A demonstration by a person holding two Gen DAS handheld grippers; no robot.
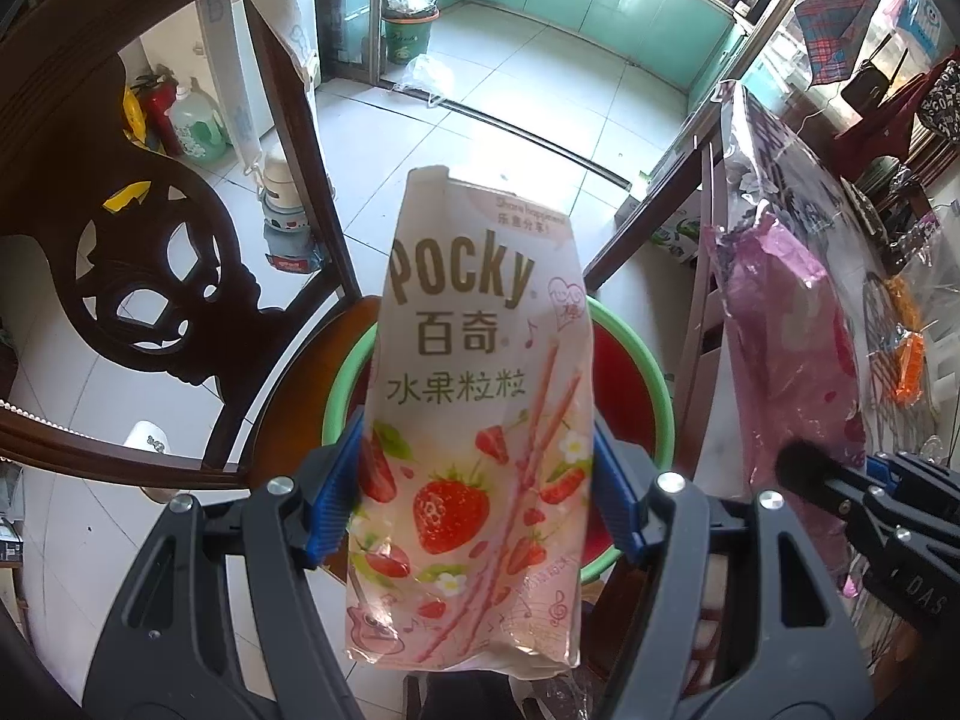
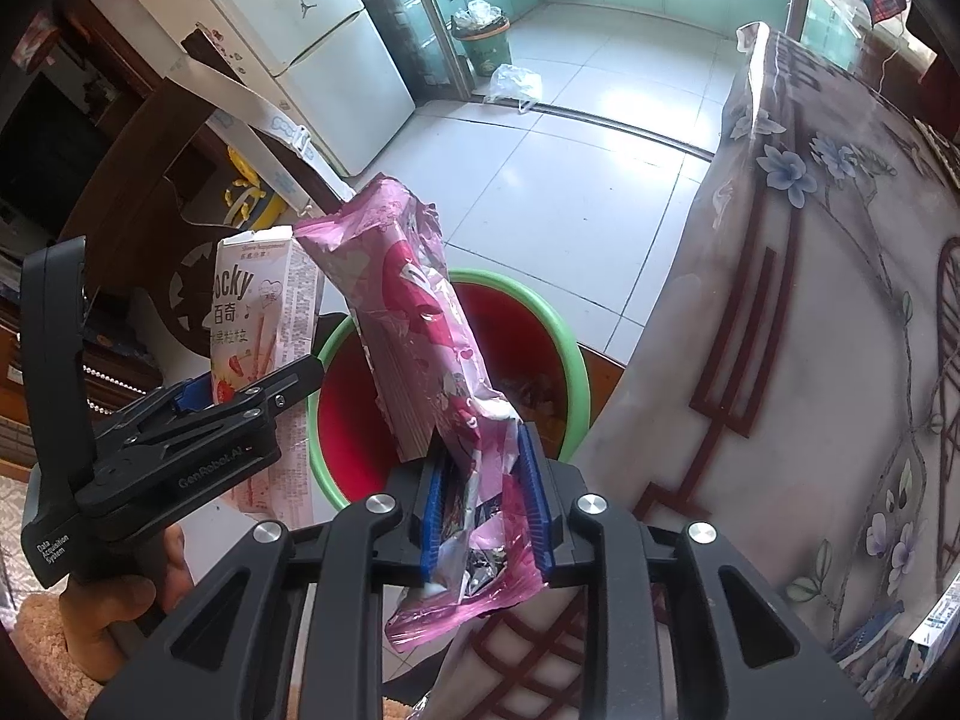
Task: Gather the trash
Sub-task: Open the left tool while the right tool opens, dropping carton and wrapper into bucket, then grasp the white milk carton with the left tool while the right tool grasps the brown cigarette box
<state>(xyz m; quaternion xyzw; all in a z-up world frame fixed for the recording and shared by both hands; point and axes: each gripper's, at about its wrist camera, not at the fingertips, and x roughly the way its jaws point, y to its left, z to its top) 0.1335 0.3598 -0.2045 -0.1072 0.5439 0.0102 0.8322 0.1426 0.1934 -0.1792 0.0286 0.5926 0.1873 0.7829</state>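
Table [image 2: 810, 312]: on the right in the right wrist view, under a flowered plastic cover, its edge just beside the bin.
Chair [image 1: 150, 276]: dark carved wood, on the left in the left wrist view; the bin appears to stand on its seat, though the seat is mostly hidden.
Bin [image 2: 564, 348]: red inside with a green rim, open, directly below both pieces of trash.
Snack box [image 1: 474, 396]: pale strawberry biscuit-stick box, upright, top flap open, hanging over the bin.
Pink wrapper [image 2: 420, 324]: torn and crumpled, silver lining showing at its lower end, tilted up over the bin, just beside the box.
Left tongs [image 1: 480, 492]: blue pads pressed on both sides of the snack box, pinching it.
Right tongs [image 2: 486, 504]: nearly together, the wrapper's lower end between the blue pads, which pinch it loosely.
Hand [image 2: 120, 606]: grips the left tongs' handle.
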